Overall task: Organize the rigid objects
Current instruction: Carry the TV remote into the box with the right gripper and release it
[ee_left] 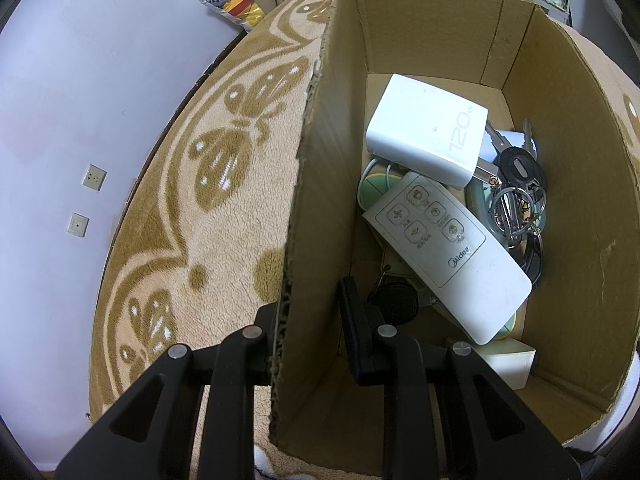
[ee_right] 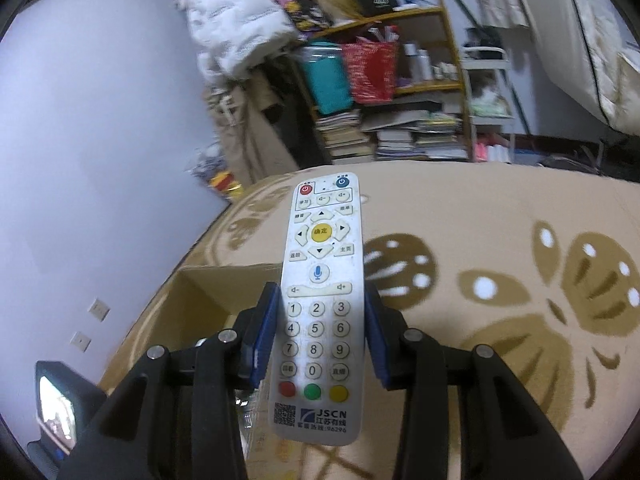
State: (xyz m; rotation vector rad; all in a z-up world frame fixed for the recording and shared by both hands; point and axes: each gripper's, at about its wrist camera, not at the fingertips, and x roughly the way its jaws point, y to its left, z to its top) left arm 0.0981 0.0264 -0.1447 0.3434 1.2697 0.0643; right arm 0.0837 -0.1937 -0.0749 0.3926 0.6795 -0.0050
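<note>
My right gripper is clamped on the JSCN remote: the blue pads press its two long edges at the number keys, so the remote lies lengthwise between the fingers, buttons up, its power keys pointing away from me and its logo end nearest the camera. It hangs in the air above the butterfly-patterned blanket. Just below and to the left of it I see the corner of the cardboard box.

My left gripper straddles the near wall of that cardboard box, one finger outside over the blanket, the other inside. I cannot tell whether the fingers actually pinch the wall.

Inside the box, nearest the inner finger, lies a black round fob, then a white Midea remote lying diagonally on top of the pile. Beyond it sits a white 120W charger, with a bunch of keys just beside it against the right wall.

Farther off, a cluttered bookshelf stands behind the blanket.
</note>
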